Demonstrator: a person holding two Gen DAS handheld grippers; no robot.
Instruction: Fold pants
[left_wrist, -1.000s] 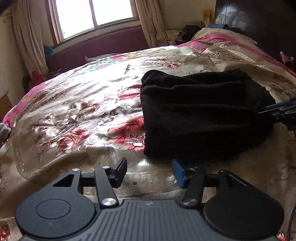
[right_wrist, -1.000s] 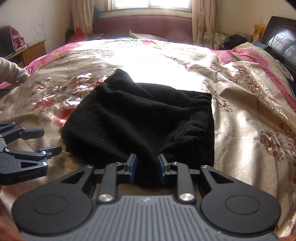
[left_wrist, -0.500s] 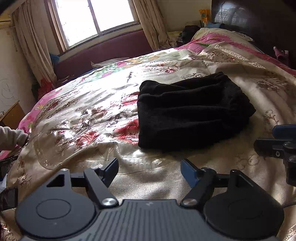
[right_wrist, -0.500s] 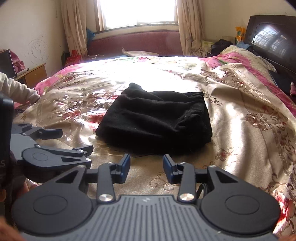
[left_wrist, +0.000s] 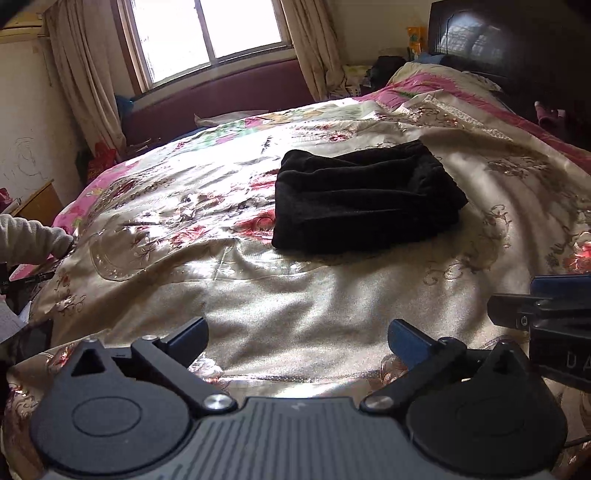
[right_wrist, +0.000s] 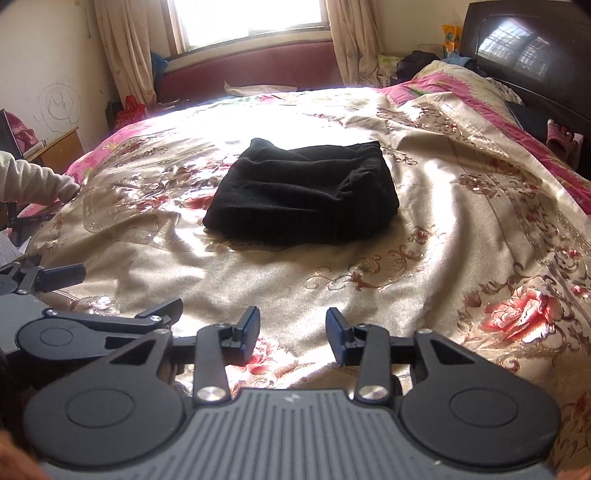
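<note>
The left gripper (left_wrist: 297, 338) hung over the near part of the bed (left_wrist: 295, 295), its jaws spread wide and holding nothing. The pants (left_wrist: 364, 205) lay folded into a thick black bundle on the floral cover, well apart from both tools. The right gripper (right_wrist: 291, 330) sat beside the left one, jaws parted and empty, aimed toward the pants (right_wrist: 303, 192)

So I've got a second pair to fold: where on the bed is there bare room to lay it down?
The widest bare stretch of bedspread lies between the folded black pants and the open right gripper. More lies right of the pants, toward the dark headboard. Near the left gripper it is crowded, with a sleeve at that edge.
</note>
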